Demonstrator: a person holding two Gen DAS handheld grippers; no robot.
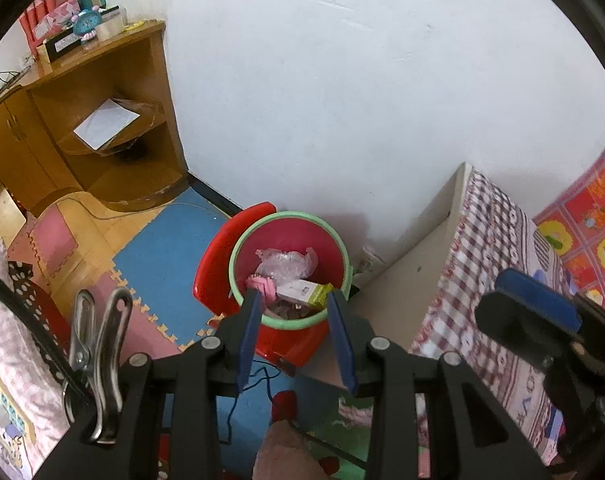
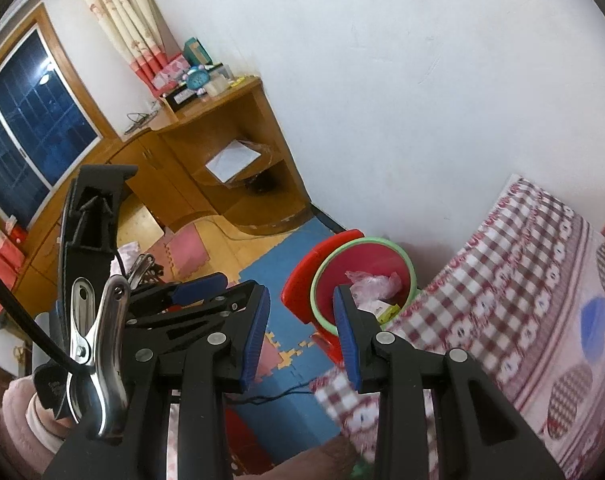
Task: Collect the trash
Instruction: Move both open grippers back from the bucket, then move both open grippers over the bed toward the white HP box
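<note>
The bed [image 2: 514, 300] with its checked cover fills the right side, and a wooden corner shelf [image 1: 102, 128] stands against the white wall, well apart from the bin. On the foam floor mats [image 1: 162, 248], between shelf and bed, a red bin [image 1: 288, 264] with a green rim sits on a red dustpan [image 1: 218, 264]. Inside lie a crumpled plastic bag [image 1: 286, 260], a small carton [image 1: 306, 292] and something pink [image 1: 262, 284]. The left gripper [image 1: 294, 308] hangs above the bin's near rim, jaws narrowly apart with nothing between them. The right gripper [image 2: 302, 312] is beside it, above the bed's edge, likewise part open and empty.
</note>
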